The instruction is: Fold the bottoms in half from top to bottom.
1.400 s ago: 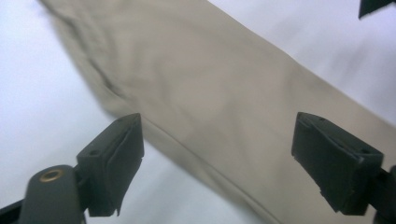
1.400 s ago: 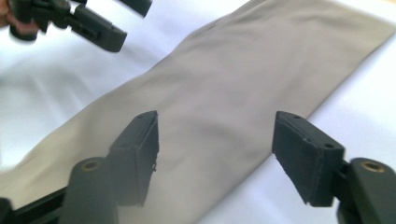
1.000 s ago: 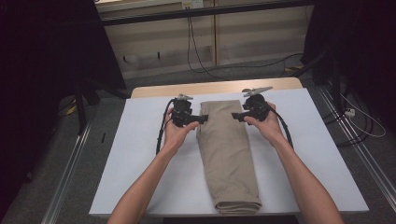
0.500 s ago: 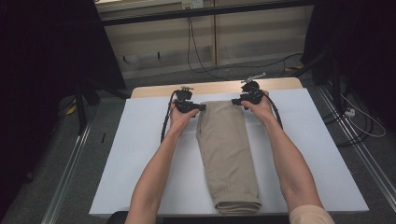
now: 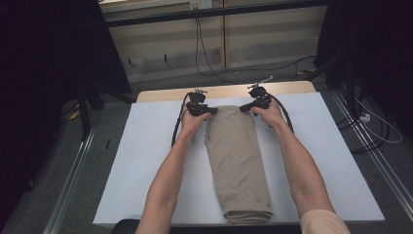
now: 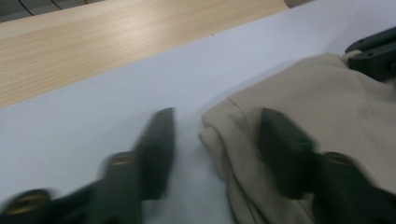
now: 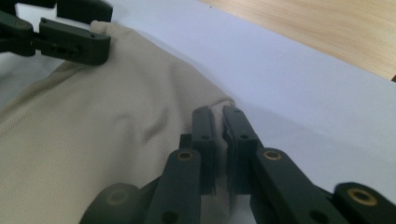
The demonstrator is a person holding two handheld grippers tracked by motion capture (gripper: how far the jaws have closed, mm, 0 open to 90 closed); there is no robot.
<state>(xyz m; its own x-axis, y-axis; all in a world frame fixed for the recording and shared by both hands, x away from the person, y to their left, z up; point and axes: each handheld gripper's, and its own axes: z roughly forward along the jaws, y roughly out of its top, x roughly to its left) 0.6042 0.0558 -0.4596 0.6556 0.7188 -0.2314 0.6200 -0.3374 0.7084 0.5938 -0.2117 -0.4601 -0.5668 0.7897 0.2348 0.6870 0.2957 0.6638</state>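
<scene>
A folded beige garment [image 5: 237, 161] lies lengthwise on the white table cover [image 5: 146, 170]. My left gripper [image 5: 210, 111] is at its far left corner. In the left gripper view the jaws [image 6: 217, 114] have just been closing and still stand apart around that corner [image 6: 219, 126]; one jaw rests on the cloth, the other is clear of it. My right gripper [image 5: 243, 108] is at the far right corner. Its jaws [image 7: 218, 112] have just been closing and are nearly together, pinching the cloth edge [image 7: 224, 102]. Each gripper view shows the other gripper farther off [image 6: 373, 51] [image 7: 70, 44].
A bare wooden strip [image 5: 160, 93] runs along the table's far edge, just beyond both grippers. Black cables [image 5: 178, 126] trail from the grippers across the cover. Metal rails [image 5: 73, 180] flank the table on the floor, and dark curtains stand on both sides.
Both hands have moved away from the person to the garment's far end and sunk onto its two far corners. Both pairs of jaws have narrowed, the right pair onto the cloth.
</scene>
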